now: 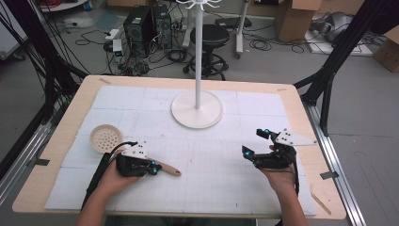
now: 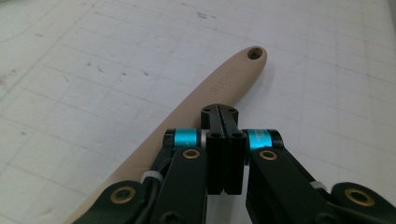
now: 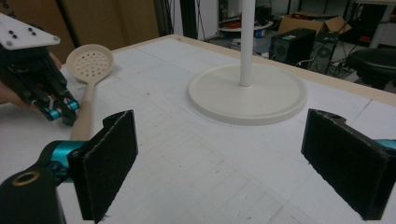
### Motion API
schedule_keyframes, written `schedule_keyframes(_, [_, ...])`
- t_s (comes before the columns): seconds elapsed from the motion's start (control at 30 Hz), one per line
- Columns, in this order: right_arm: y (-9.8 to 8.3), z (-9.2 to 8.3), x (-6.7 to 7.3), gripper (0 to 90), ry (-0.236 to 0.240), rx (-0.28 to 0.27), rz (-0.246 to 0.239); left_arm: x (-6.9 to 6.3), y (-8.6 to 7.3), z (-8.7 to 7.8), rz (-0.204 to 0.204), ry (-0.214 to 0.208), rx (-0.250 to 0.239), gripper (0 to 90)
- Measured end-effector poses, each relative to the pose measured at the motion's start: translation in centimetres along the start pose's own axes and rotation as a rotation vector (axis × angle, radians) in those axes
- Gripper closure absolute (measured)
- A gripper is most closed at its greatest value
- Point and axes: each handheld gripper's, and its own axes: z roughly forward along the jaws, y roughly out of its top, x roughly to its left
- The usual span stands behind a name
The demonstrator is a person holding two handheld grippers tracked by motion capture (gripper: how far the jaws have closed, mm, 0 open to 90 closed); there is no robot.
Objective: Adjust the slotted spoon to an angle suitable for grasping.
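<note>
Clearly your left tool is clenched with nothing between its jaws, poised over the handle of the slotted spoon, which lies flat on the bench at its left side. Your right tool is released, well apart. That spoon looks light, stiff and smooth plastic, so it may slip; take the handle mid-length, squarely across its width.

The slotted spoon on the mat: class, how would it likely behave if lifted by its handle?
The slotted spoon looks like one moulded piece, so probably stiff. Its perforated bowl sits far from the handle end, so it may droop bowl-first. The smooth, rounded handle could slip or twist between the jaws.
</note>
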Motion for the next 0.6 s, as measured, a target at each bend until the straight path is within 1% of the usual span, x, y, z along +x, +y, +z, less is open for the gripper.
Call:
schedule_keyframes(0.03, [0.0,0.1,0.0,9.8,0.0,0.002,0.0,0.3,0.3,0.3,-0.005,0.018,0.004,89.7])
schedule_keyframes(0.13, [0.0,0.1,0.0,9.8,0.0,0.002,-0.001,0.6,0.6,0.6,-0.009,0.027,0.004,89.7])
schedule_keyframes(0.2, [-0.1,0.1,0.0,9.8,0.001,0.006,0.001,0.9,0.7,0.9,-0.024,0.03,-0.005,89.7])
schedule_keyframes(0.27, [-0.1,0.1,0.0,9.8,0.002,0.008,0.003,1.1,0.9,1.2,-0.027,0.038,0.001,89.7])
schedule_keyframes(0.3, [-0.1,0.1,0.0,9.8,0.001,0.008,0.007,1.3,1.3,1.4,-0.027,0.05,0.009,89.7])
schedule_keyframes(0.47, [-0.2,0.1,-0.1,9.8,0.0,0.005,0.006,1.7,1.8,2.0,-0.026,0.063,0.022,89.8])
schedule_keyframes(0.6, [-0.2,0.0,-0.2,9.8,-0.003,0.005,0.005,1.8,1.9,2.2,-0.023,0.073,0.01,89.7])
